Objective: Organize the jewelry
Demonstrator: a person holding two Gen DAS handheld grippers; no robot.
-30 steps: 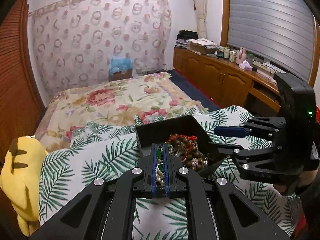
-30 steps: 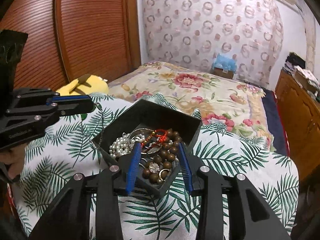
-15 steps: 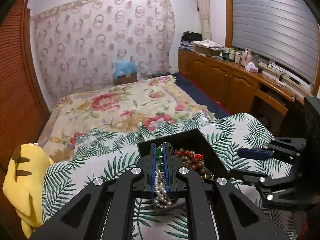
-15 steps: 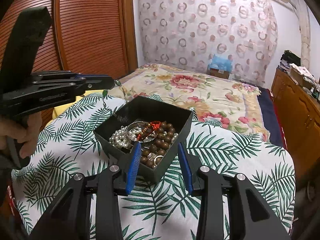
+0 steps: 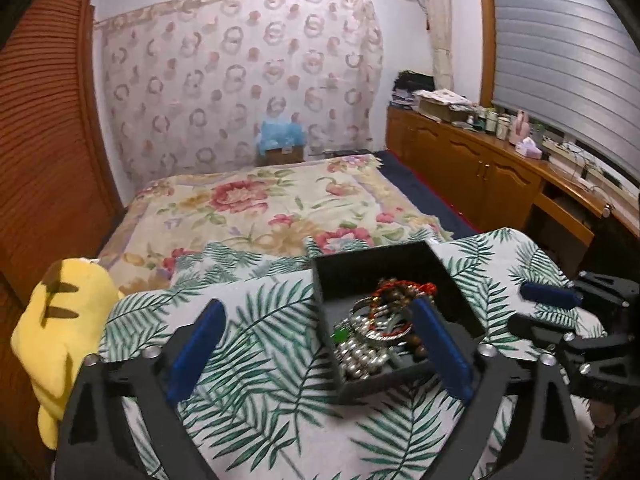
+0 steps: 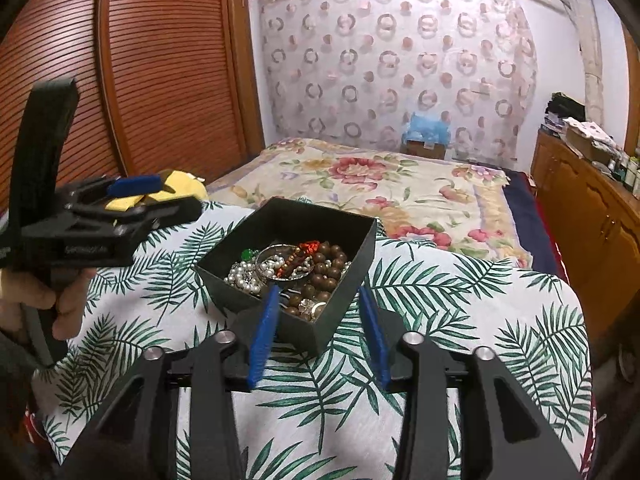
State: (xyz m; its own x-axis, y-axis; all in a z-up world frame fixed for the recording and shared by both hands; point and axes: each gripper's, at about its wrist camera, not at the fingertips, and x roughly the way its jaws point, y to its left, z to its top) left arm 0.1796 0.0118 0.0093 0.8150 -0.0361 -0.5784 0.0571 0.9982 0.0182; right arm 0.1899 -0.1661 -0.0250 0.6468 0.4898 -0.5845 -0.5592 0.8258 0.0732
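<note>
Two grippers flank the black box [image 6: 336, 322] of jewelry, which sits on the palm-leaf cloth [image 6: 460, 320] spread over the near end of the bed. Your left gripper [image 5: 316, 340] has just been opening: its jaws now stand wide apart with nothing between the pads, and its right finger [image 5: 440, 348] hangs over the box's near corner. The pearl strand [image 5: 360, 354] lies in the box beside a green bead [image 5: 340, 335], silver bangles and brown wooden beads [image 6: 326, 268] (a red cord sits on top). Your right gripper [image 6: 320, 332] has also just been opening a little; its jaws are apart, straddling the box's near corner, and you cannot tell whether the pads touch its walls. A yellow plush toy [image 5: 56, 328] lies at the cloth's left edge.
</note>
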